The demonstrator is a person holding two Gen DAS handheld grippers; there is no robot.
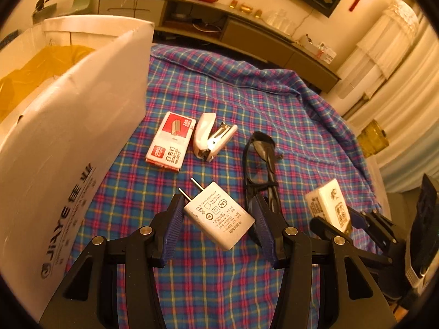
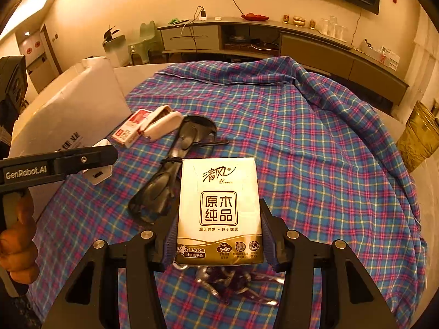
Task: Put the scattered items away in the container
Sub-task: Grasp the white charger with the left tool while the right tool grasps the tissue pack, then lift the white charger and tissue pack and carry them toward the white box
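Observation:
My left gripper (image 1: 219, 213) is shut on a white USB charger plug (image 1: 218, 216), held above the plaid cloth; the charger also shows in the right wrist view (image 2: 97, 174). My right gripper (image 2: 218, 219) is shut on a tissue pack (image 2: 219, 208), also visible in the left wrist view (image 1: 329, 205). On the cloth lie a staples box (image 1: 171, 141), a white stapler (image 1: 211, 135) and black glasses (image 1: 260, 164). The open white cardboard box (image 1: 68, 142) stands at the left, with yellow material inside.
The plaid cloth (image 2: 315, 150) covers a round table. A shiny crumpled wrapper (image 2: 230, 282) lies under the right gripper. A yellow glass jar (image 2: 419, 137) stands at the right edge. A long low cabinet (image 2: 301, 44) runs along the far wall.

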